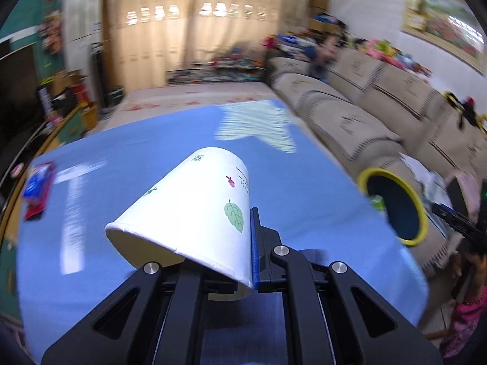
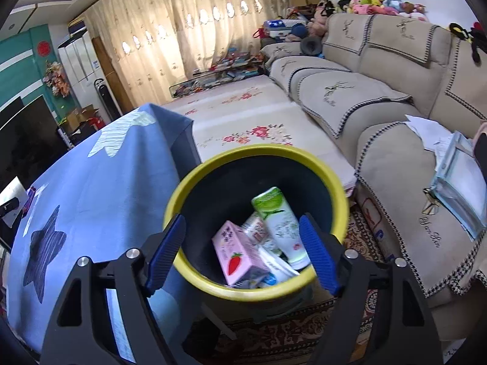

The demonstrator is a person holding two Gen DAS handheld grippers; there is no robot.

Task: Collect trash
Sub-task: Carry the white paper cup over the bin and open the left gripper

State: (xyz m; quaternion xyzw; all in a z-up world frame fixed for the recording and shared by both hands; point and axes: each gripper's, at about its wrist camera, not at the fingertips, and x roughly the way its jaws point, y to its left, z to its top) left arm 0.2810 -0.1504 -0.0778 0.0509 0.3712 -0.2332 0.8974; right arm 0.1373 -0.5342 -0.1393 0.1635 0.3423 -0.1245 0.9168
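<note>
A white paper cup [image 1: 194,210] printed with leaves lies tilted in the left wrist view, mouth toward the camera, above the blue tablecloth [image 1: 304,188]. My left gripper [image 1: 248,240] is shut on the cup's wall at the rim; one blue pad [image 1: 255,243] presses the outside and the other finger is hidden inside the cup. The yellow-rimmed bin [image 2: 255,152] stands on the floor beside the table. It holds a pink strawberry carton [image 2: 234,255], a green and white tube [image 2: 280,222] and other packets. My right gripper [image 2: 242,231] hangs open over the bin's mouth with nothing between its fingers.
A red and blue packet [image 1: 38,188] lies at the table's left edge. The bin [image 1: 421,213] shows past the table's right edge, against the beige sofa [image 2: 380,106]. Papers [image 2: 456,176] lie on the sofa seat. A patterned rug [image 2: 289,334] lies under the bin.
</note>
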